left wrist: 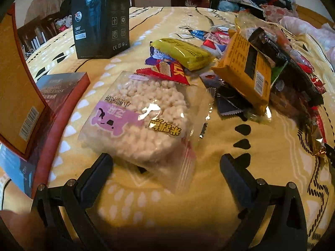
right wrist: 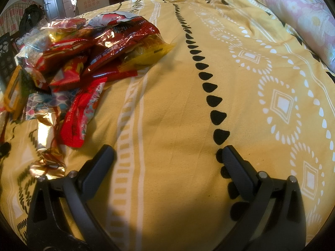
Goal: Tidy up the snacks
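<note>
Left wrist view puts your left gripper spread wide, with the rice-puff packet lying flat on the yellow bedsheet, its near edge between your fingers. Ease forward and close on the firm cake rather than the loose clear flap, which would likely slip. Your right gripper is also spread and empty over bare sheet, with the snack pile up to its left.

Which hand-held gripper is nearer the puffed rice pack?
Left. The left hand-held gripper is open around the near end of the puffed rice pack; the right hand-held gripper is open over bare bedsheet.
</note>
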Demonstrator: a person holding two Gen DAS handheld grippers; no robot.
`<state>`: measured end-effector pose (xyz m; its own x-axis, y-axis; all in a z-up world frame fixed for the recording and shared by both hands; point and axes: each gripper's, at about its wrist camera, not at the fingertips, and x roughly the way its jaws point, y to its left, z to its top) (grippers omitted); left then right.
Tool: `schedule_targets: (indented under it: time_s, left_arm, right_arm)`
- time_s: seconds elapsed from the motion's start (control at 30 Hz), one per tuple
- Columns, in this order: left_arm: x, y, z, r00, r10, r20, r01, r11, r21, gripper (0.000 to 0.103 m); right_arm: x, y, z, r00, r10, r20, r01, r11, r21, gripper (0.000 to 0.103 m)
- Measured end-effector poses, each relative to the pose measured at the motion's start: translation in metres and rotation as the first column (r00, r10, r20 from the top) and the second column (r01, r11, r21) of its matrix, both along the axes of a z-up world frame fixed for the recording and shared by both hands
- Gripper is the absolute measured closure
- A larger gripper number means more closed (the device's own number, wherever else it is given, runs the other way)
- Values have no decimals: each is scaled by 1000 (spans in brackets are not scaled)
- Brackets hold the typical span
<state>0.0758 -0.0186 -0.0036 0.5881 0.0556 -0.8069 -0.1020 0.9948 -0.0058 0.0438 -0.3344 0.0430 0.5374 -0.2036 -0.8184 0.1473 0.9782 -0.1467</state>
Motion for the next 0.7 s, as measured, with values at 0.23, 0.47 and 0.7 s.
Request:
schedule_targets:
  time_s: [0.23,0.47,0.7]
  left_arm:
    - [-3,-3,-1,1000,0,5,0,1000,15,0]
    - [-7,-8,1,1000,3,10,-3,999,33,0]
    - [-8,-8,2,1000,10,2,-10,999,42,0]
  right_arm:
    - [1,-1,0,1000,0,0,0,1000,0,0]
    - [1,-1,0,1000,0,0,0,1000,0,0]
    - [1,-1,0,1000,0,0,0,1000,0,0]
